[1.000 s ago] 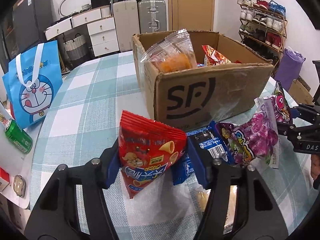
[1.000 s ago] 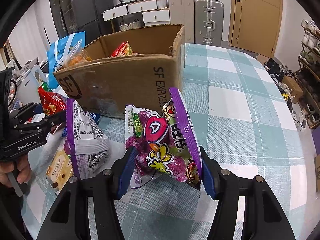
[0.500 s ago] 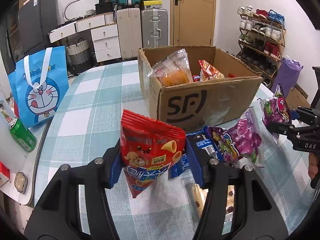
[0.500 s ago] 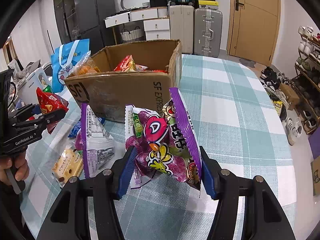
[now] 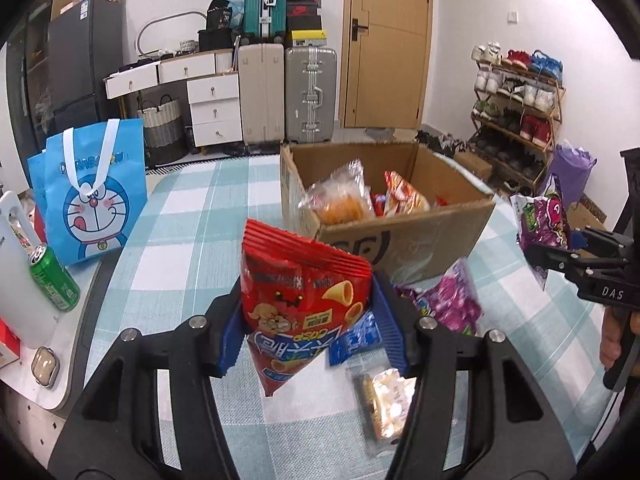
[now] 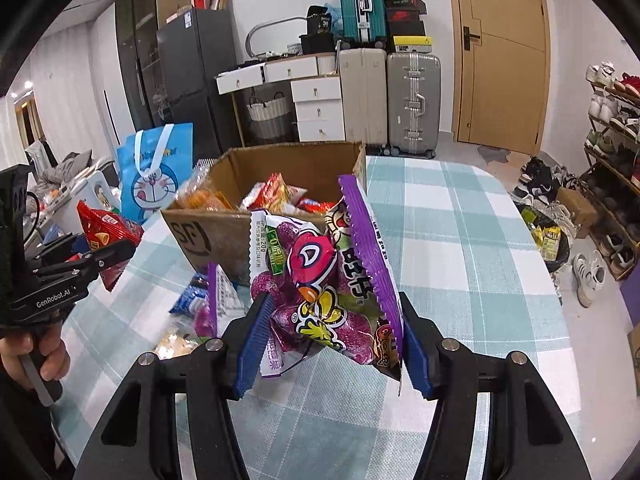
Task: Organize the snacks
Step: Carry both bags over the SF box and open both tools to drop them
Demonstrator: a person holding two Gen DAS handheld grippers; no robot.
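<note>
Both held snack bags lifted higher, cardboard box (image 5: 404,236) interior newly visible

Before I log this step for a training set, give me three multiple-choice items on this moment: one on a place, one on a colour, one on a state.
1. Where does the green can stand?
A. inside the cardboard box
B. near the table's left edge, in front of the blue cartoon bag
C. on the shoe rack

2. What colour is the snack bag in the left tongs?
A. red
B. yellow
C. white

3. How are the right tongs?
A. open and empty
B. shut on a purple candy bag
C. shut on a can

Key: 1 B, the can shows in front of the blue cartoon bag, outside the cardboard box. 2 A, the red snack bag sits between the pads. 3 B, both pads press the purple candy bag, lifted off the table.
</note>
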